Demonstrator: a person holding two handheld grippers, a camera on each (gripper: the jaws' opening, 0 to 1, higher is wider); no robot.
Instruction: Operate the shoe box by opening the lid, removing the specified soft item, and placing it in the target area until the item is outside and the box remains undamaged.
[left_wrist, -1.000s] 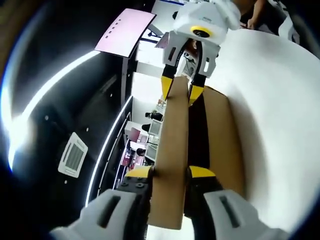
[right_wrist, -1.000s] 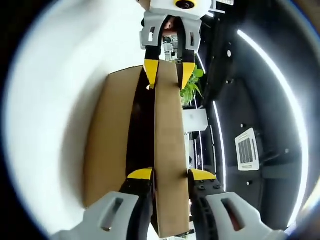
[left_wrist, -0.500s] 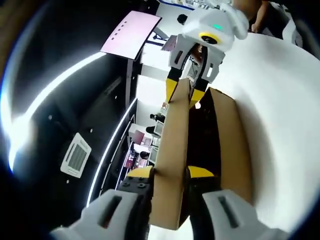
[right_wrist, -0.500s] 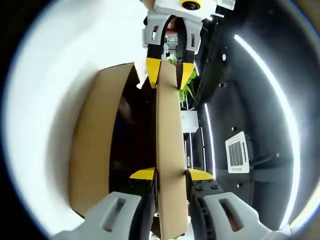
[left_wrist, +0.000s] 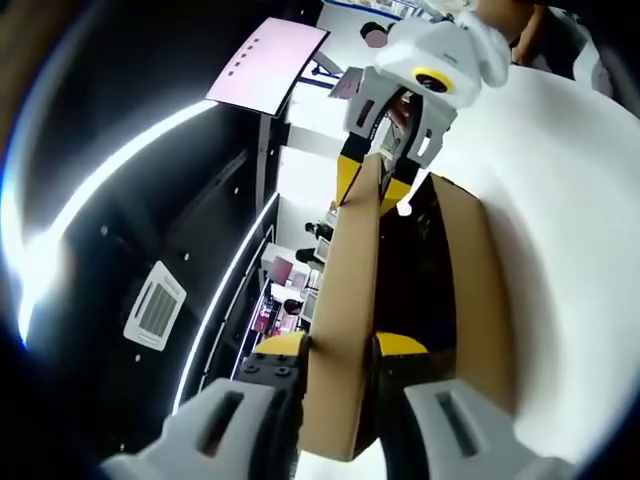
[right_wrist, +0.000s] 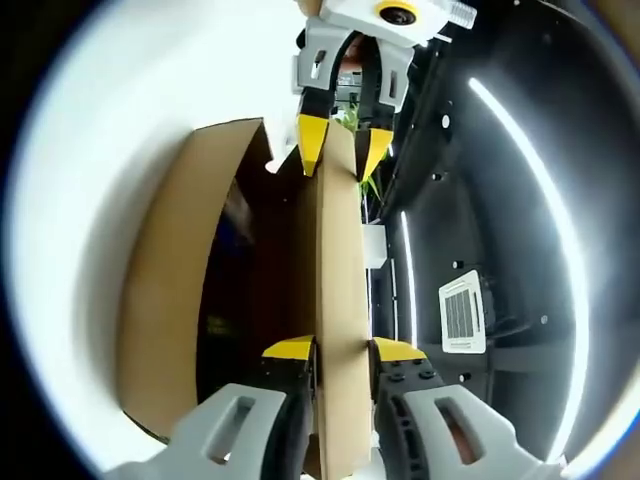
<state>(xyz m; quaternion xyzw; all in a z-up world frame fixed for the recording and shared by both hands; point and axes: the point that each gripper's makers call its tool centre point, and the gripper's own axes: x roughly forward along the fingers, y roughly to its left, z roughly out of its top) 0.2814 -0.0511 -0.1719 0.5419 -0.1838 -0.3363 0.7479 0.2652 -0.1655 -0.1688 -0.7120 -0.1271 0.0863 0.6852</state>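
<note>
White tabletop (left_wrist: 570, 200) carries the cardboard box (left_wrist: 478, 290), its dark interior showing beside the raised lid (left_wrist: 345, 330). Your left gripper (left_wrist: 338, 346) has its jaws closed on the lid's near edge at 6 o'clock. Your right gripper (right_wrist: 339, 346) pinches the opposite edge, appearing at 12 o'clock in the left gripper view. Box contents cannot be made out.

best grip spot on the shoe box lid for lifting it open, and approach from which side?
Grip the lid by its thin cardboard edge, one gripper at each end, coming in from opposite ends. The panel is flat and narrow enough to fit between jaws edge-on. Both are already placed so: the right gripper clamps the near end, the left gripper the far end, with the box gaping open beside it.
</note>
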